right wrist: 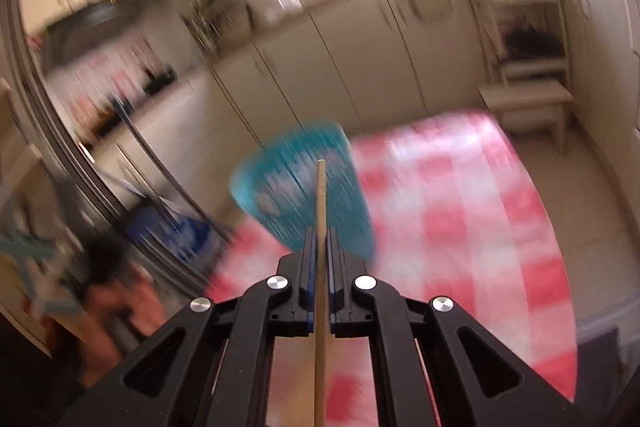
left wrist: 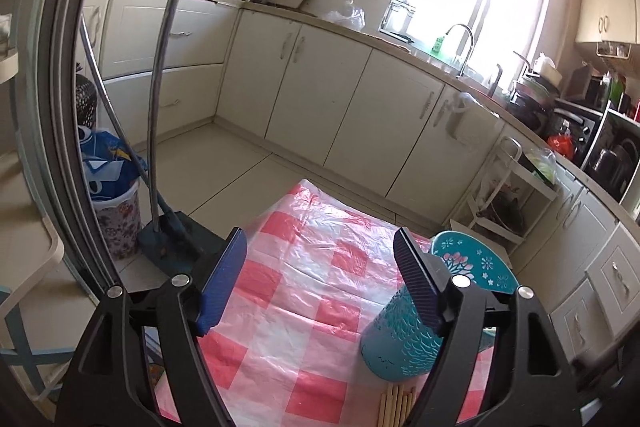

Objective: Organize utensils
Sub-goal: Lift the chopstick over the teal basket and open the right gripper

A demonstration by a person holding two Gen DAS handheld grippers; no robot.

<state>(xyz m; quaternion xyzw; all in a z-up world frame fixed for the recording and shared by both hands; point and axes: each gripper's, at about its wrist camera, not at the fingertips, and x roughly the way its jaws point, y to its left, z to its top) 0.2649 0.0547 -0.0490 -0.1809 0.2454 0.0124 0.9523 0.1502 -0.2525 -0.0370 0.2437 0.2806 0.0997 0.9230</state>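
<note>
**One chopstick aloft, its tip aimed at the teal holder's mouth**

One wooden chopstick (right wrist: 320, 267) is clamped in the right gripper (right wrist: 320, 247), whose jaws are pressed tight on it. The stick runs along the gripper's own line, its tip reaching forward past the pads. Straight ahead of that tip, in the blurred right wrist view, is the teal holder (right wrist: 304, 191), so the stick's long axis already points roughly at the holder; whether the tip is over the opening or short of it cannot be told through the blur.

The left gripper (left wrist: 320, 267) has its jaws spread wide with nothing between them. The holder (left wrist: 404, 343) is just off its right-hand finger (left wrist: 416, 283) and appears tilted in this view, with its round top (left wrist: 474, 261) behind that finger; contact between finger and holder cannot be judged. More chopsticks (left wrist: 396, 407) lie on the checked cloth (left wrist: 304, 287) of the surface, just below the holder.

The right hand is therefore the one placed for the insertion. The cloth to the left of the holder lies bare, giving open room, while the surface's far edge drops to the kitchen floor (left wrist: 240, 155).
</note>
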